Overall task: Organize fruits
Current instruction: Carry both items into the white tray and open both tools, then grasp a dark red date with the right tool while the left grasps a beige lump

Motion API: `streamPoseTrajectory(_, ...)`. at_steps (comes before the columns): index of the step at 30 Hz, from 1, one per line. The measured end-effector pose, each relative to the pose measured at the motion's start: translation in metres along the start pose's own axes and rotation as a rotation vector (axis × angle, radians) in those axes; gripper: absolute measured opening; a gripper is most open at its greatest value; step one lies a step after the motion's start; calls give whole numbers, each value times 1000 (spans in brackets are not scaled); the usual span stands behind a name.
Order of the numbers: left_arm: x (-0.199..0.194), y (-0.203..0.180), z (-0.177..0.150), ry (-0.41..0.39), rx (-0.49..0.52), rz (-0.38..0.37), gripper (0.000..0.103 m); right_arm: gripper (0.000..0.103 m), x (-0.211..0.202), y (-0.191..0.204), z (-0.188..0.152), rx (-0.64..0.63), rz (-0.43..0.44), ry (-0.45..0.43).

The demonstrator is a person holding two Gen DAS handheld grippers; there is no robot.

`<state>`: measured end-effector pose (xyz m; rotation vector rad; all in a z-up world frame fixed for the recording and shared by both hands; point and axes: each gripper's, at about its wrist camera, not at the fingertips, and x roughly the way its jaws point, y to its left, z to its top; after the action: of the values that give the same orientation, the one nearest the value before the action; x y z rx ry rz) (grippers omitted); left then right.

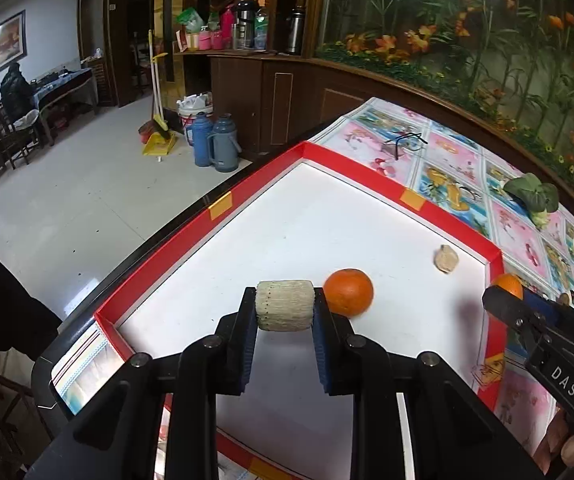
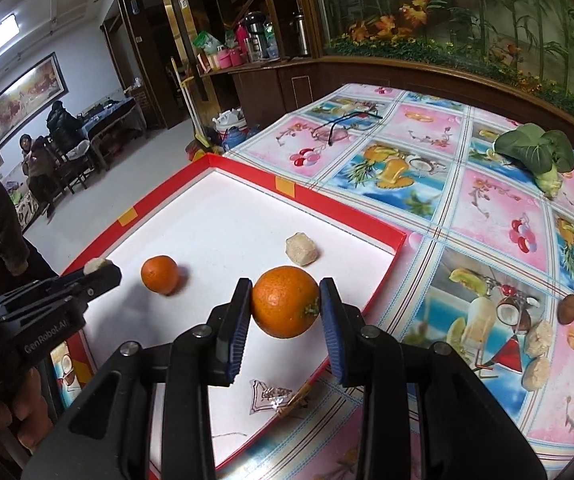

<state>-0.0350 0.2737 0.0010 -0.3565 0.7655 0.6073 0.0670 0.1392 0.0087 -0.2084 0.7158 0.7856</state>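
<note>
Gripping pale cylinder [image 1: 284, 306] lengthwise, axis crosswise, left claw [image 1: 284, 312], right claw [image 2: 285, 304] clamping orange [image 2: 285, 301]

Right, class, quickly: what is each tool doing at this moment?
Left tool: shut on a pale cylinder.
Right tool: shut on an orange.

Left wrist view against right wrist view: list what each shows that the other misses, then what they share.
Only the left wrist view: two blue thermos flasks and a yellow dustpan on the floor.

Only the right wrist view: pale cylindrical pieces and a brown round fruit loose on the patterned tablecloth.

Both: the red-rimmed white tray, its loose orange and pale lump, the leafy green vegetable, the left gripper clamping a pale cylinder, the right gripper clamping another orange.
</note>
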Motion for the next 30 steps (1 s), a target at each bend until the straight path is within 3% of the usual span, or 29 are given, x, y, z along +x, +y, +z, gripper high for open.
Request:
streamPoseTrajectory(5,5,5,0,21,-28,22,26,37,8,5,0,-21,-20,30)
streamPoseTrajectory(7,4,8,0,17,-42,40,38,37,11,6,0,-28,-29,44)
streamPoseTrajectory(9,0,12,0,4,-60,53,56,37,9,5,-1,-27,-37,45)
streamPoseTrajectory(12,-8,16,1,-19,-104,56,70,43,-4,0,-1,-11,-35,12)
streamPoseTrajectory(13,-10,16,1,-25,-110,56,71,45,-8,-2,-1,-10,-35,2)
streamPoseTrajectory(15,-16,14,0,-39,-122,52,73,64,-19,-5,-1,-8,-49,-29)
streamPoseTrajectory(16,-17,12,1,-44,-125,50,73,66,-26,-7,-1,-9,-53,-50)
streamPoseTrajectory(22,-40,-10,-3,-116,-89,5,76,67,-61,-29,-12,27,-69,-99)
streamPoseTrajectory(30,-43,-74,-16,-100,34,-98,77,66,-109,-100,-57,122,-196,-104)
